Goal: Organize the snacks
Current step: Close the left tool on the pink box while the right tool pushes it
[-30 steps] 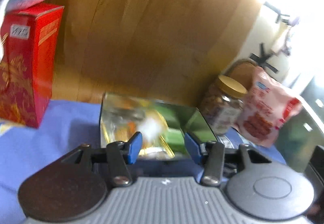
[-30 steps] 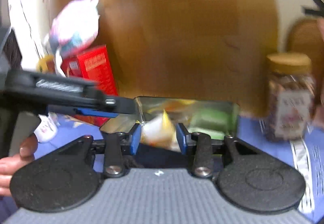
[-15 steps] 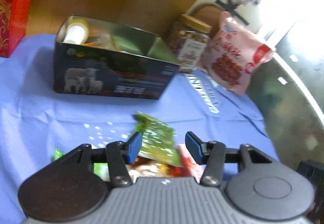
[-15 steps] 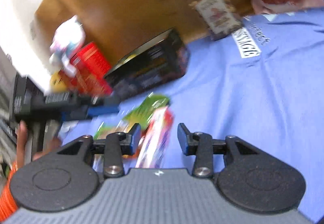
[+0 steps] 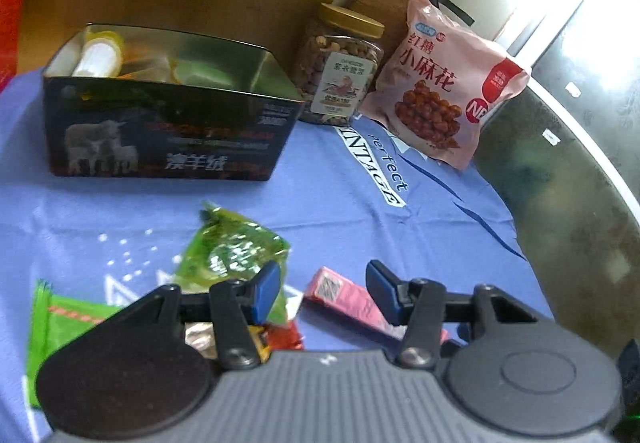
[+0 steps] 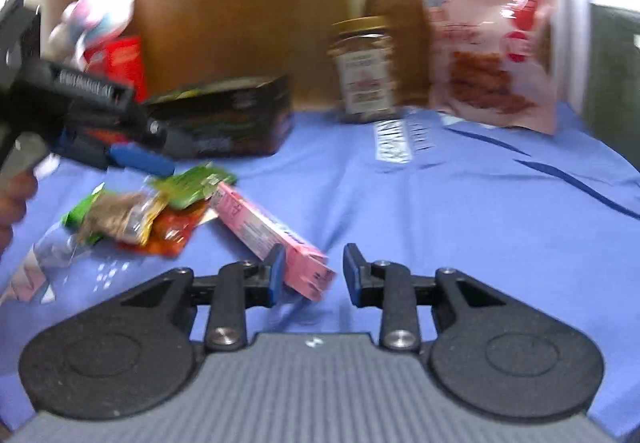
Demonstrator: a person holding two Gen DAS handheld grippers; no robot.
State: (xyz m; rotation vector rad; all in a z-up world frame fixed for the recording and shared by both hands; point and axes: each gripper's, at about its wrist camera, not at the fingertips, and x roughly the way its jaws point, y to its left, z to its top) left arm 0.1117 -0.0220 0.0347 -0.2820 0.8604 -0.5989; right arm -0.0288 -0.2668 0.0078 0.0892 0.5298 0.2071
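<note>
A: Report the layout, left to right.

B: A dark box (image 5: 168, 131) stands open at the back left on the blue cloth (image 5: 340, 199), with several packets already inside. A jar (image 5: 340, 71) with a gold lid stands just to its right, and a pink bag (image 5: 444, 91) leans beside the jar.

A: Loose snacks?

B: Near the front edge: a green packet (image 5: 232, 251), a second green packet (image 5: 60, 315) at far left, a red packet (image 6: 172, 231) under them, and a long pink box (image 6: 268, 235) lying flat.

A: Left gripper (image 5: 322, 293)?

B: Jaws partly open, nothing held. The green packet lies just ahead of its left finger.

A: Right gripper (image 6: 314, 271)?

B: Jaws have just been closing but remain apart, empty. The near end of the pink box sits against the left finger; contact cannot be confirmed.
</note>
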